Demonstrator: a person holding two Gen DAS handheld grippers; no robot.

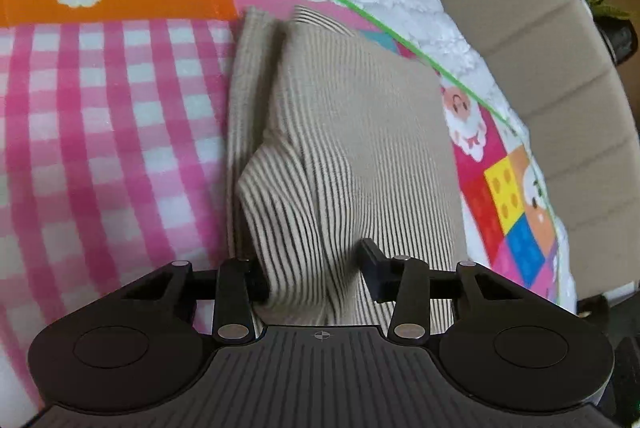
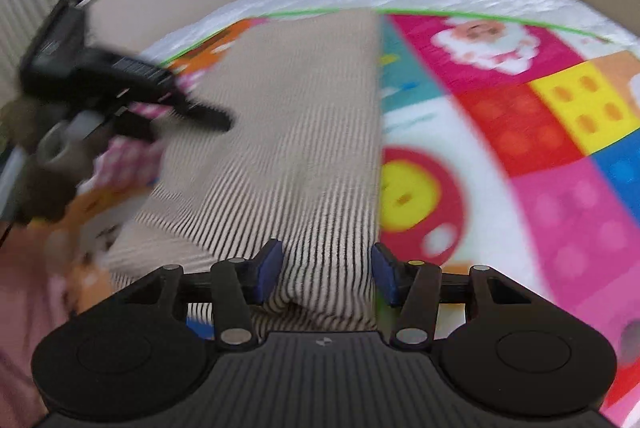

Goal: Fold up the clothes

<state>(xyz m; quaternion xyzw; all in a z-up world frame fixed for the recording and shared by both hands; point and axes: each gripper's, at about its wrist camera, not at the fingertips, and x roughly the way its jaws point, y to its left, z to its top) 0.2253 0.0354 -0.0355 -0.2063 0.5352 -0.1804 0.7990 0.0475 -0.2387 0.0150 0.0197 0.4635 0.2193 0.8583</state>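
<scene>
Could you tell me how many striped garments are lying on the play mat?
1: a striped garment, partly folded, lies on the colourful play mat, with the left gripper and right gripper at its near edge. Another could be hidden beneath.

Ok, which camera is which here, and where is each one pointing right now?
Left wrist: rides the left gripper, looking along its fingers over the striped garment on the play mat; its own jaws stand apart with fabric bunched between.
Right wrist: rides the right gripper, looking over the same striped garment and mat; jaws apart, and the left gripper shows blurred at far left.
Shared: garment, mat, white bedding.
</scene>
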